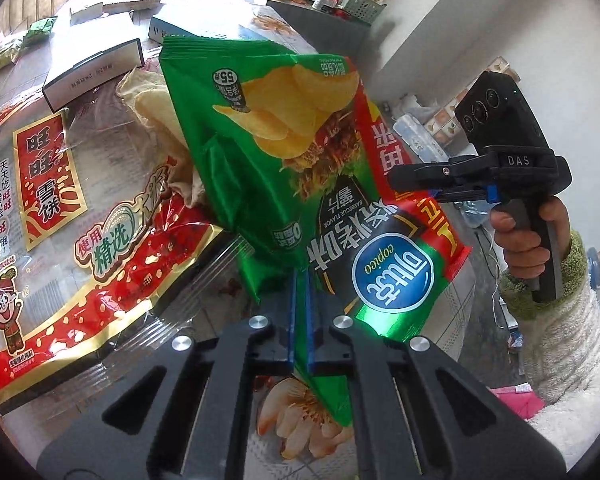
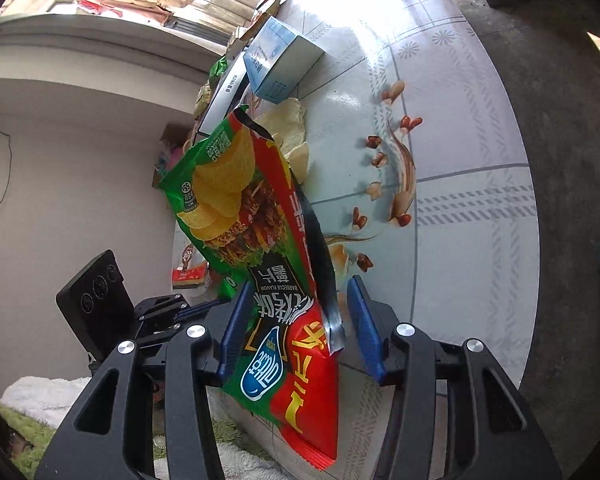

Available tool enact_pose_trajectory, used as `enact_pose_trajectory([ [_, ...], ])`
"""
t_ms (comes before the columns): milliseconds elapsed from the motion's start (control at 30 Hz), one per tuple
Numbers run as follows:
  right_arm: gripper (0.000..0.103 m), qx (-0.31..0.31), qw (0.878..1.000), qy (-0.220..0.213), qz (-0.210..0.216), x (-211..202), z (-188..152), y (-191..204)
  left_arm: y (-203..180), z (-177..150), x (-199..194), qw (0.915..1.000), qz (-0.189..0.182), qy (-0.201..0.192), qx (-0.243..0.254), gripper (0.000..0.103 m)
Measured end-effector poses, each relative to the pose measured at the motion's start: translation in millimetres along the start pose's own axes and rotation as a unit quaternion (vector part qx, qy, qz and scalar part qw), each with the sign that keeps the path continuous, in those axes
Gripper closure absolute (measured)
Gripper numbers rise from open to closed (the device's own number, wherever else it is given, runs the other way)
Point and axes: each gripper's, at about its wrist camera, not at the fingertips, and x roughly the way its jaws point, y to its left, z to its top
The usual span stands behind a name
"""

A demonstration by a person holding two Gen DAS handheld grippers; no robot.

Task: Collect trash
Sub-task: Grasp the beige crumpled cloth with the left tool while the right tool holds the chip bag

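Left gripper (image 1: 300, 316) is clamping the green chip bag (image 1: 284, 152) at its bottom edge, jaws fully pinched on the foil, bag standing up off the table (image 1: 268, 28) toward 12 o'clock in the left wrist view. Right gripper (image 2: 296, 328) is straddling the same bag's red side panel; in the right wrist view the blue pads (image 2: 364, 328) are sitting either side w/ gaps showing, so not pressing yet, jaws part open around the bag, no grip. In the left view the right gripper's tips are sitting at the bag's 3 o'clock edge, w/ a hand (image 1: 528, 232) in a fuzzy sleeve on the grip.

Outward from bag:
- crumpled paper/tissue wad (image 1: 156, 96) lying at bag's 9 o'clock, touching or just behind it, can't tell which
- big red-and-clear snack wrapper (image 1: 80, 216) lying flat at 8 o'clock
- grey-white box (image 1: 92, 72) at 10 o'clock, light blue box (image 2: 280, 60) just past it
- small green packets (image 1: 40, 32) sitting at the far edge, 11 o'clock
- loose chips/scraps (image 2: 292, 136) lying on the table near the bag's top end

Progress, my read: early. One piece of trash is getting lifted, nothing visibly binned; no bin or trash bag showing in either view. Left to do: wrapper, wad, packets, scraps, prob the boxes too.
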Motion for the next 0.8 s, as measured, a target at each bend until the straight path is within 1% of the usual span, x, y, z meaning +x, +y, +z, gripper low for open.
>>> enact_pose_trajectory([
  [33,0.069,0.0,1.0,-0.001,0.0,1,-1,2,-1,0,0,1.0,0.0,0.0,0.001,0.101],
  [67,0.078,-0.001,1.0,-0.003,-0.002,3,-4,4,-1,0,0,1.0,-0.001,-0.002,0.002,0.101],
  [100,0.083,-0.001,1.0,-0.006,-0.007,5,-5,6,-3,0,0,1.0,-0.002,-0.004,0.003,0.101],
  [133,0.091,0.0,1.0,-0.01,-0.011,4,-8,8,-3,0,-1,1.0,-0.003,-0.007,0.004,0.101],
  [167,0.094,-0.001,1.0,-0.017,-0.012,2,-11,9,-3,1,-2,0.9999,-0.005,-0.01,0.005,0.101],
  [300,0.097,0.0,0.998,-0.057,-0.019,-19,-30,7,0,2,-15,0.9995,-0.011,-0.029,0.007,0.101],
  [433,0.098,0.018,0.995,-0.095,-0.021,-42,-51,-1,15,13,-33,0.9981,-0.005,-0.059,-0.013,0.1],
  [500,0.098,0.034,0.993,-0.113,-0.019,-56,-62,-10,23,22,-38,0.9971,0.006,-0.07,-0.029,0.094],
  [567,0.098,0.053,0.99,-0.133,-0.014,-66,-73,-20,31,31,-41,0.9955,0.025,-0.082,-0.039,0.079],
  [600,0.098,0.062,0.988,-0.143,-0.009,-70,-79,-24,31,36,-42,0.9949,0.036,-0.086,-0.04,0.076],
  [633,0.097,0.07,0.986,-0.15,-0.009,-72,-83,-28,30,41,-42,0.9944,0.046,-0.088,-0.037,0.068],
  [667,0.097,0.076,0.985,-0.155,-0.009,-77,-86,-35,28,46,-41,0.9941,0.053,-0.089,-0.031,0.057],
  [700,0.097,0.08,0.984,-0.16,-0.007,-78,-89,-38,26,51,-38,0.9937,0.063,-0.089,-0.023,0.052],
  [733,0.098,0.083,0.983,-0.165,-0.004,-81,-94,-40,23,55,-35,0.9934,0.073,-0.088,-0.012,0.043],
  [767,0.098,0.085,0.982,-0.168,-0.002,-82,-96,-42,19,59,-32,0.9932,0.082,-0.083,0.004,0.036],
  [800,0.098,0.085,0.982,-0.17,-0.003,-82,-97,-43,15,63,-26,0.9925,0.092,-0.076,0.023,0.034],
])
